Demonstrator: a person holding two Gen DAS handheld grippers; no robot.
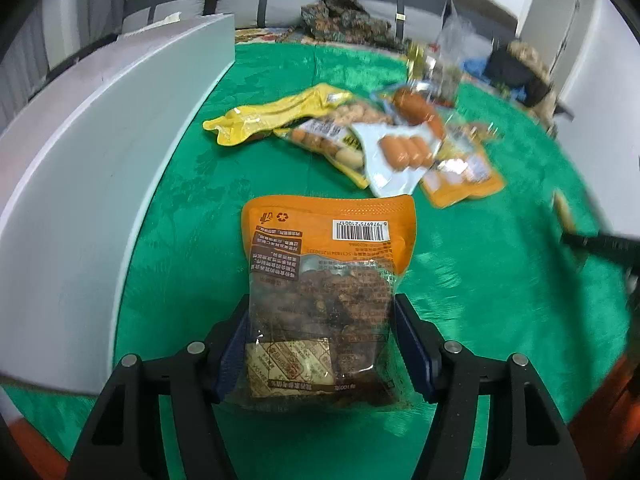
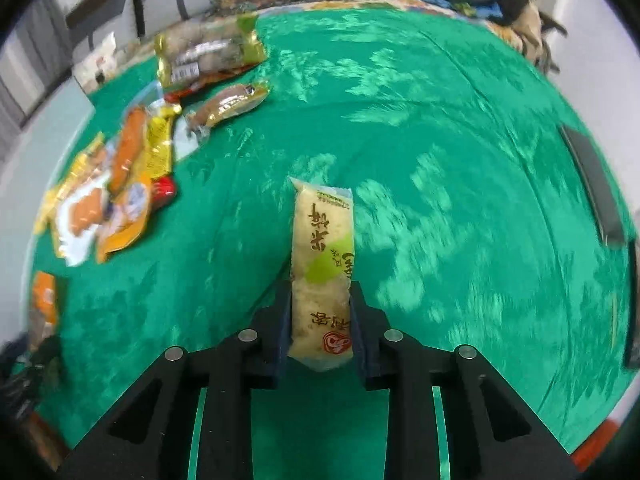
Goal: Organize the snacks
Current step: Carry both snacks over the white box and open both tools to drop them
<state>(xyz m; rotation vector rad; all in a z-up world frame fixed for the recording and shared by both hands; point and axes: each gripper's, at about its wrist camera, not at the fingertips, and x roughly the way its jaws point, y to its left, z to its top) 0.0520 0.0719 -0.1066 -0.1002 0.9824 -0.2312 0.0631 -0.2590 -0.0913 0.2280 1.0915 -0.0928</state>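
My left gripper (image 1: 322,312) is shut on an orange snack bag (image 1: 326,280) with dark pieces and a barcode, held above the green tablecloth (image 1: 480,280). My right gripper (image 2: 320,292) is shut on a pale yellow rice-cake packet (image 2: 322,264) with Chinese lettering, held lengthwise between the fingers. A pile of snack packets lies beyond: a yellow bag (image 1: 276,114), sausage packs (image 1: 404,148) and an orange pack (image 1: 460,176). The same pile shows at the left of the right wrist view (image 2: 120,184), with two more packets (image 2: 208,56) farther back.
A white box wall (image 1: 100,160) stands along the left of the table. A dark flat object (image 2: 596,184) lies near the right edge. A sofa with camouflage cloth (image 1: 344,12) and clutter sits behind the table.
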